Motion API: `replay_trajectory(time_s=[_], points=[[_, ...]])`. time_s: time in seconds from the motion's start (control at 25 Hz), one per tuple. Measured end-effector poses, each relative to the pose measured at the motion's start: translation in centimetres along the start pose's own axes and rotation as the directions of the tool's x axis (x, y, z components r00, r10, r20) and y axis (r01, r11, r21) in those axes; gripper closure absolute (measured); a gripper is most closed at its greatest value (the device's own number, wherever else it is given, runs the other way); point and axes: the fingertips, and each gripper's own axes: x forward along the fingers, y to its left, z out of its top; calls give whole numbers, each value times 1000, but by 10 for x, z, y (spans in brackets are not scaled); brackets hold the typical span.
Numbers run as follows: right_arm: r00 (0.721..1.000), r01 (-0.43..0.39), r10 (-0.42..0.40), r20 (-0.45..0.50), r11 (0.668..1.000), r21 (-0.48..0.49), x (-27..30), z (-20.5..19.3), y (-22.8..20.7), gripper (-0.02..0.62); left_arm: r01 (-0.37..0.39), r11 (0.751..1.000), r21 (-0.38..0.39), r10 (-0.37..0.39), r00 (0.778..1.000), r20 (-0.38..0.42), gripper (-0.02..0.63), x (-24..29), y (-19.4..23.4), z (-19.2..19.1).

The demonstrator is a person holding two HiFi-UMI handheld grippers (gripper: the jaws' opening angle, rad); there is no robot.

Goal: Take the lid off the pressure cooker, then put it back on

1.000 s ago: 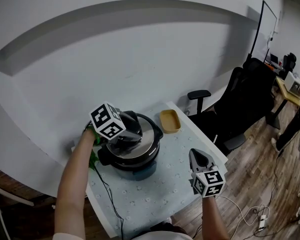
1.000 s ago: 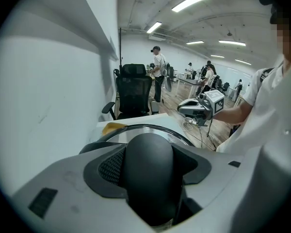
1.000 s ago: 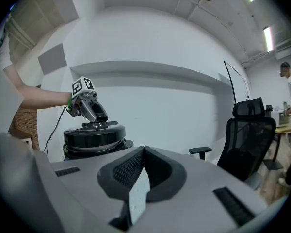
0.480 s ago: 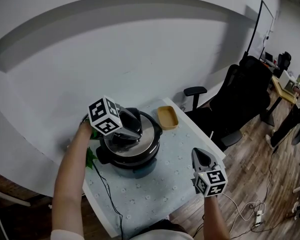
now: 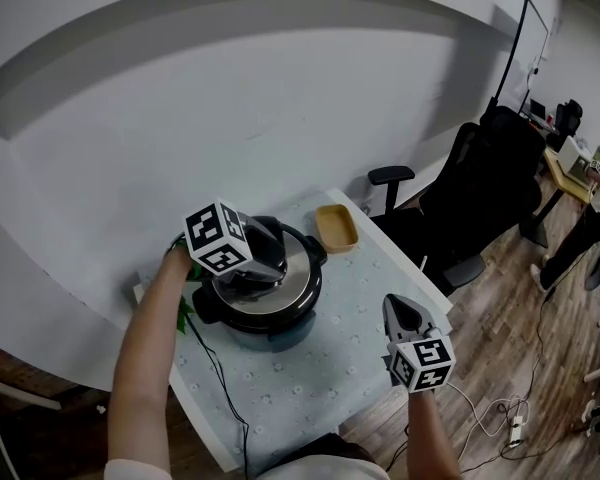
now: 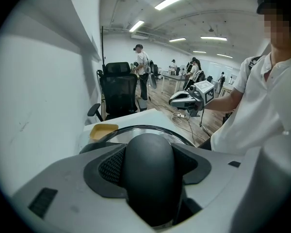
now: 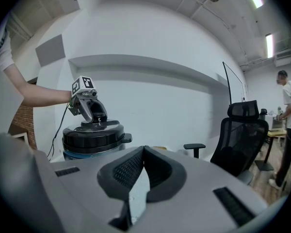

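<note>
Gripping, left pads: closed hard on the black knob point(image 6: 149, 171) of the lid, bearing on its two flanks, with the gap between the jaws filled by it.
Left gripper point(image 5: 248, 278): set down over the lid centre, angled in from the far-left side, marker cube uppermost.
Right gripper point(image 7: 143, 153): jaws pressed together on nothing; held over the near-right edge of the table, well apart from the cooker.
Lid point(image 5: 296, 280): seated flat on the cooker point(image 5: 272, 334), level as far as visible; judged not yet lifted.
Cooker position: toward the far-left of the table point(image 5: 310, 383); yellow dish point(image 5: 336, 230) just beyond to the right; power cord point(image 5: 218, 383) trailing toward the near edge.
Orientation: lid top facing up, knob upright; round in plan, so no true long axis; only line given by the two side lugs, running near-left to far-right in the head view.
Risk one: smooth, domed knob; likely to slide out of the pads under a straight pull or a tilt.
Risk two: body unbraced, right gripper away; unlocking twist liable to spin the whole cooker on the cloth or drag the cord.
Risk three: lift before full unlock; pot likely hoisted with the lid.
</note>
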Motion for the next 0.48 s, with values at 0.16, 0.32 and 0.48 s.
replay_trajectory(time_s=[0.16,0.32,0.48], points=[[1000,-1,1,-1,1000,2,2,1,0,594,19,1000,-20,-18,999,38,330,1,1,0],[1000,-6,6,-5,1000,4,3,-1,1,594,19,1000,-21,-18,998,52,330,1,2,1],[1000,-24,24,-2,1000,4,7,-1,8,594,14,1000,-20,-13,998,56,330,1,2,1]])
